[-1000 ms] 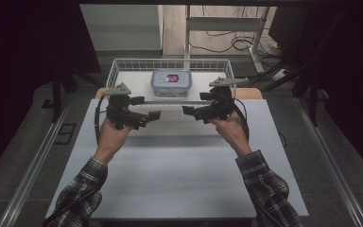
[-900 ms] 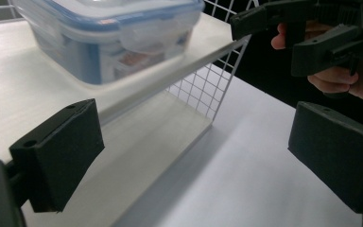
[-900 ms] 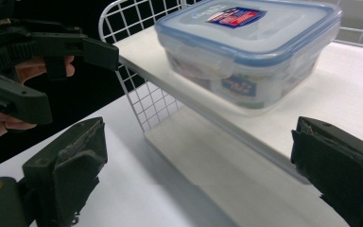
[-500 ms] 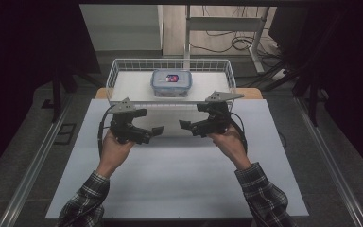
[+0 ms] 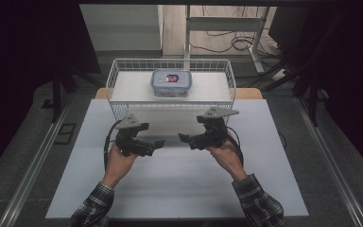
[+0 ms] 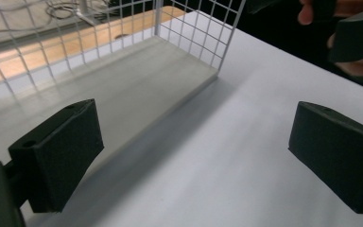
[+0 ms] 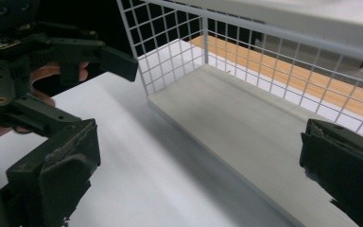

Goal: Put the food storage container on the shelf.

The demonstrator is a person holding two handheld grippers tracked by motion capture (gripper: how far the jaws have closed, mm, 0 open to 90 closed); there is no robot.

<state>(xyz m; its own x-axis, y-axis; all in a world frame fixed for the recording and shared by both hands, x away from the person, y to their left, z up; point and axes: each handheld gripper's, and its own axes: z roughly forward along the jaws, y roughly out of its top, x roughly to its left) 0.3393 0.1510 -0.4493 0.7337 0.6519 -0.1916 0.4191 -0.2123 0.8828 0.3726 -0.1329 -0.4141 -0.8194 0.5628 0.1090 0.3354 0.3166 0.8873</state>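
Both the left gripper (image 5: 157, 143) and right gripper (image 5: 183, 138) have jaws spread, empty. The clear lidded plastic box (image 5: 171, 82) sits beyond the jaws, inside the white wire basket (image 5: 116, 75) — approach level, clearing the near rim first.

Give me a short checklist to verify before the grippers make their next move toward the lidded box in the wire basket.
1. Left gripper open and holding nothing: ok.
2. Right gripper open and holding nothing: ok.
3. Lidded box upright inside the wire basket: ok.
4. Lid closed on the box: looks ok; whether it is latched, cannot tell.
5. Basket's near wall stands between grippers and box; approach from above: not ok yet.
6. White table bare between the hands: ok.
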